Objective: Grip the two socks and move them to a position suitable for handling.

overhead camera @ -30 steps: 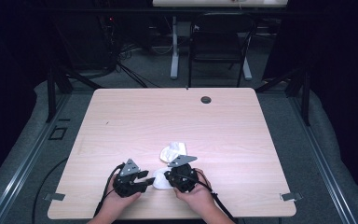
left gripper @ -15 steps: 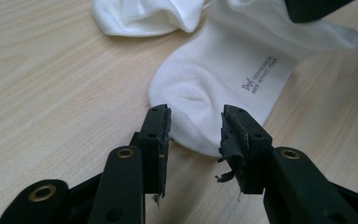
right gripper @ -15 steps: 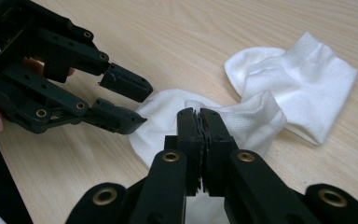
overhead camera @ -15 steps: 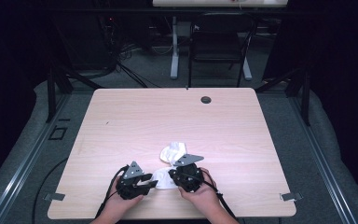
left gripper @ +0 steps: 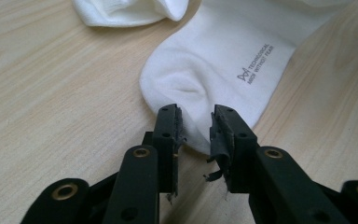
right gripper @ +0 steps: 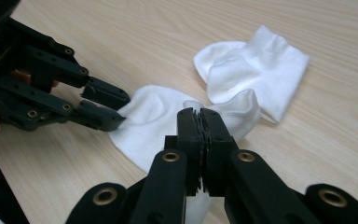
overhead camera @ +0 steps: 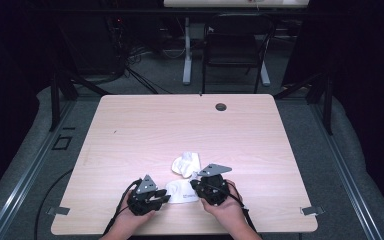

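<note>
One white sock (overhead camera: 182, 191) flat, long axis left-right btwn tongs

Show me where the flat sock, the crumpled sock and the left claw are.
flat sock (left gripper: 223, 60), left gripper view, on its white middle beside the printed lettering.
crumpled sock (right gripper: 256, 70), right gripper view, on its ribbed cuff end.
left claw (left gripper: 196, 128), left gripper view, midway between its fingertips, over the flat sock's rounded end.
</note>
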The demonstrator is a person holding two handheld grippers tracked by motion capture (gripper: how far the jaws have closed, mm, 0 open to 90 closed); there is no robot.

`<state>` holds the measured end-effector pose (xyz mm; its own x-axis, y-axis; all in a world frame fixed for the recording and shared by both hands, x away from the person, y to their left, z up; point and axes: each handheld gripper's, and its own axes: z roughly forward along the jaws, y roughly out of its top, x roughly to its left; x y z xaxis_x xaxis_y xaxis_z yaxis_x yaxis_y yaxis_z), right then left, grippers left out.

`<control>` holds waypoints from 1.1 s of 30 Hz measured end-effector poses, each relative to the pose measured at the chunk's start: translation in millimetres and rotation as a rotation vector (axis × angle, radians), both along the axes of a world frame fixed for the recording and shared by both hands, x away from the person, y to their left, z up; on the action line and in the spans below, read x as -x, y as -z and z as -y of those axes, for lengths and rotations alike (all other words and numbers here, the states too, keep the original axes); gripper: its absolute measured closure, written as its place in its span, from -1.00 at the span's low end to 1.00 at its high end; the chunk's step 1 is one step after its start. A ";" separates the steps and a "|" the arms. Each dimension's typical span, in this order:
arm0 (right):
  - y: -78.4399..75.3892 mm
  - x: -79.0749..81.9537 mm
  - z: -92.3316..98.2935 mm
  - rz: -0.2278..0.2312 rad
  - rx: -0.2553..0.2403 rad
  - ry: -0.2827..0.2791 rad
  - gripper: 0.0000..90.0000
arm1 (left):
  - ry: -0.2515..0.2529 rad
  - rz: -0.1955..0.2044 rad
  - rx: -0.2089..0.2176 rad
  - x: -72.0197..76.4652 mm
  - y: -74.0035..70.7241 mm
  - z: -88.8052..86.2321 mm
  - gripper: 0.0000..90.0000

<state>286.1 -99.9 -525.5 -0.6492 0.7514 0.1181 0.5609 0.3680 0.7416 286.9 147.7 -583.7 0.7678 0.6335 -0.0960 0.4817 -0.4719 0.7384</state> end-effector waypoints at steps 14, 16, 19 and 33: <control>13.0 0.9 34.6 -0.053 0.033 0.082 0.96 | 0.016 0.013 -0.020 3.1 -0.5 3.3 0.94; 13.2 1.5 36.7 -0.048 0.038 0.080 0.96 | 0.017 0.011 -0.022 3.2 -1.0 2.7 0.95; 13.6 3.2 40.8 -0.060 0.056 0.081 0.96 | 0.015 -0.010 -0.015 2.8 -1.7 1.0 0.96; 30.7 14.3 40.9 -0.130 0.060 0.063 0.96 | 0.002 -0.085 -0.023 9.7 -6.7 -9.2 0.96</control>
